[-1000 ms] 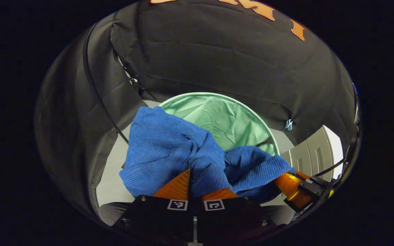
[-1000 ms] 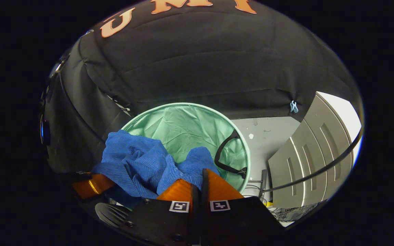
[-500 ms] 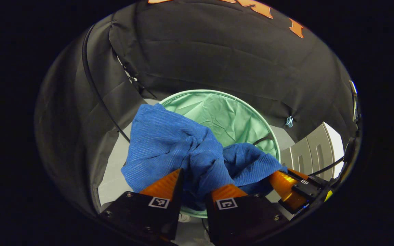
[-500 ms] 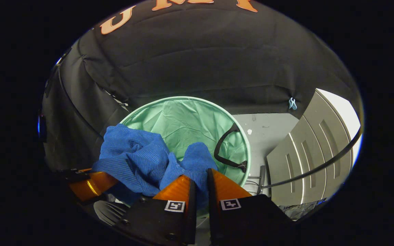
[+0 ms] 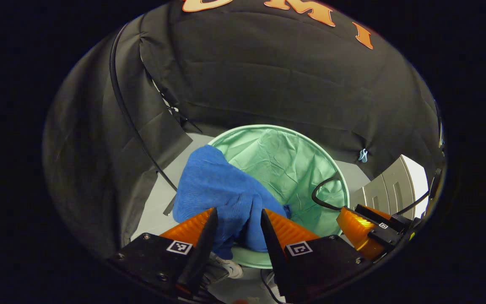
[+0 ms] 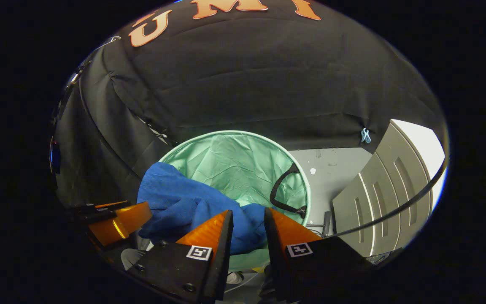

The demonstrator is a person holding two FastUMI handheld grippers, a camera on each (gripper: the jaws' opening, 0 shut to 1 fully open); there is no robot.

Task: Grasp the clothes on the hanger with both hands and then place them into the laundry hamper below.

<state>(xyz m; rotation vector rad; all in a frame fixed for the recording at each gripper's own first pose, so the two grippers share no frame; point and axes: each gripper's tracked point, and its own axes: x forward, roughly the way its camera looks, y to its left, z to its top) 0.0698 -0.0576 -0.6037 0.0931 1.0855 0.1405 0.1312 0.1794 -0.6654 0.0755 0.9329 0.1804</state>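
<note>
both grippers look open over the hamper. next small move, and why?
Probably lift both grippers clear. The left gripper and right gripper are both open, with the blue garment lying loose between their fingers and draped over the near rim of the green hamper, partly outside. After backing off, a nudge inward may be needed to get it fully in.

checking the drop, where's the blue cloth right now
The blue cloth drapes over the green hamper's near-left rim in both gripper views, just ahead of the open left gripper.
</note>
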